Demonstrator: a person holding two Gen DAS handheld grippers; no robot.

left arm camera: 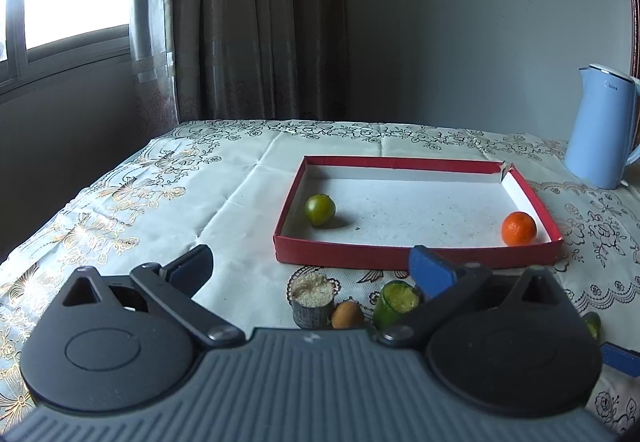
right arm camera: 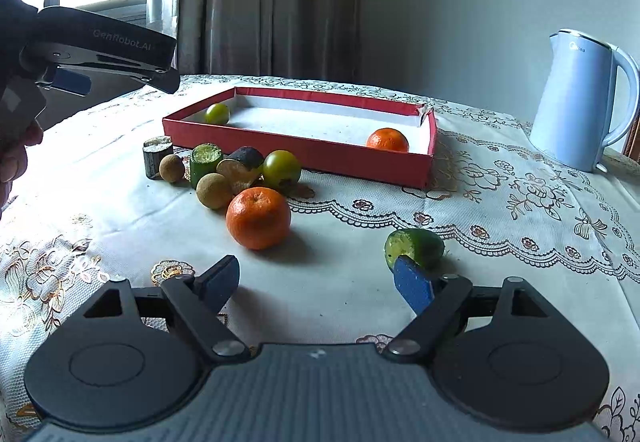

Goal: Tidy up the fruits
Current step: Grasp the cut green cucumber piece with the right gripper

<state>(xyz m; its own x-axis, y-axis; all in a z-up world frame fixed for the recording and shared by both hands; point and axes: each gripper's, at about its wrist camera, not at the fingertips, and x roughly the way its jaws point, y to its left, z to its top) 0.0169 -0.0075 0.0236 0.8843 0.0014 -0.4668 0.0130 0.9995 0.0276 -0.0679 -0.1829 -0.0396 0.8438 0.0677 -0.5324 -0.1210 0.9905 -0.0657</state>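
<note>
Counter [right arm camera: 360, 282]: pale embroidered cloth, creased.
Red box [left arm camera: 400, 260]: shallow cardboard rectangle; green citrus [left arm camera: 320, 209] and mandarin [left arm camera: 519, 228] inside.
Loose orange [right arm camera: 258, 217]: dimpled, round, before the box.
Left tool [left arm camera: 312, 270]: apart, empty.
Right tool [right arm camera: 316, 282]: apart, empty.

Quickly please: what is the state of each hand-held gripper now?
Left hand-held gripper: open, holding nothing.
Right hand-held gripper: open, holding nothing.
</note>
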